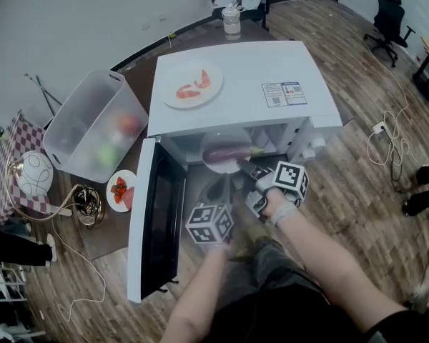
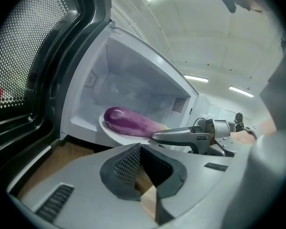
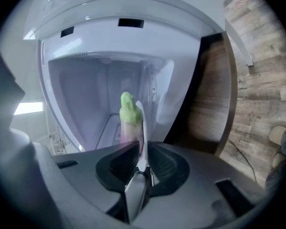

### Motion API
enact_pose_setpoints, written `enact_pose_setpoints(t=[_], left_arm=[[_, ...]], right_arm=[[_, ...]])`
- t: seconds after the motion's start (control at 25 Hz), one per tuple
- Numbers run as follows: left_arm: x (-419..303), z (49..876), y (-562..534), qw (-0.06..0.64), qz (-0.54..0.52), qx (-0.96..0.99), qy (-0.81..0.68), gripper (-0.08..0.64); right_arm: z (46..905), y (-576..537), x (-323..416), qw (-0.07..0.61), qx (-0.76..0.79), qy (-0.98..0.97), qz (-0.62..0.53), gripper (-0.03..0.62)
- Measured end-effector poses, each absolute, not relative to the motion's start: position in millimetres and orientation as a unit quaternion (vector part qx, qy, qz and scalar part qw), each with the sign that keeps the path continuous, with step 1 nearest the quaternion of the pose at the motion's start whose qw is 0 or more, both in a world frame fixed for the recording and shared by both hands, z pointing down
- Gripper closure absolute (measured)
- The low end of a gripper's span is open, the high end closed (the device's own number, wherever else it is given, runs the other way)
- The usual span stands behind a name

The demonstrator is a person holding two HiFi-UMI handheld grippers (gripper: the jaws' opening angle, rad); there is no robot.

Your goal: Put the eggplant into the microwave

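Note:
The white microwave (image 1: 236,95) stands with its door (image 1: 157,220) swung open to the left. Inside, a purple eggplant (image 1: 229,151) (image 2: 128,120) lies on a white plate (image 1: 209,143) (image 2: 102,124). My right gripper (image 1: 244,166) (image 3: 142,163) reaches into the opening, shut on the plate's thin rim (image 3: 142,128). The eggplant's green stem end (image 3: 128,109) shows just past the jaws. My left gripper (image 1: 223,193) (image 2: 142,168) hangs low before the opening, shut and empty. It faces the plate, with a right finger (image 2: 181,136) in sight beside it.
On the microwave's top sits a plate with a red shrimp (image 1: 193,84). Left of the door are a clear plastic bin (image 1: 93,127) with produce and a small dish of red food (image 1: 120,190). A jar (image 1: 231,20), office chair (image 1: 388,20) and floor cables (image 1: 390,145) lie farther off.

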State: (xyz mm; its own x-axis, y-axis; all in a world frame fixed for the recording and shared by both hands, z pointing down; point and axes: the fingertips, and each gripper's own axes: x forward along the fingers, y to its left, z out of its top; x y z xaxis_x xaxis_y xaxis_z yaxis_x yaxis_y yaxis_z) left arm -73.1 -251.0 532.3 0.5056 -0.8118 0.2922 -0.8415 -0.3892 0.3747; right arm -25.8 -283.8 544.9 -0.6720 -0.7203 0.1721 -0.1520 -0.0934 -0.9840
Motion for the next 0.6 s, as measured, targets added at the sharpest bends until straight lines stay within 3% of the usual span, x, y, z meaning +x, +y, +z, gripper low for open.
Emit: enact_pose_setpoints(t=[0.6], left_arm=[[-75.6, 528.0, -258.7, 0.250, 0.016, 0.829, -0.501, 0.561]], right_arm=[[543.4, -267.3, -22.1, 0.172, -0.338, 0.683, -0.625, 0.534]])
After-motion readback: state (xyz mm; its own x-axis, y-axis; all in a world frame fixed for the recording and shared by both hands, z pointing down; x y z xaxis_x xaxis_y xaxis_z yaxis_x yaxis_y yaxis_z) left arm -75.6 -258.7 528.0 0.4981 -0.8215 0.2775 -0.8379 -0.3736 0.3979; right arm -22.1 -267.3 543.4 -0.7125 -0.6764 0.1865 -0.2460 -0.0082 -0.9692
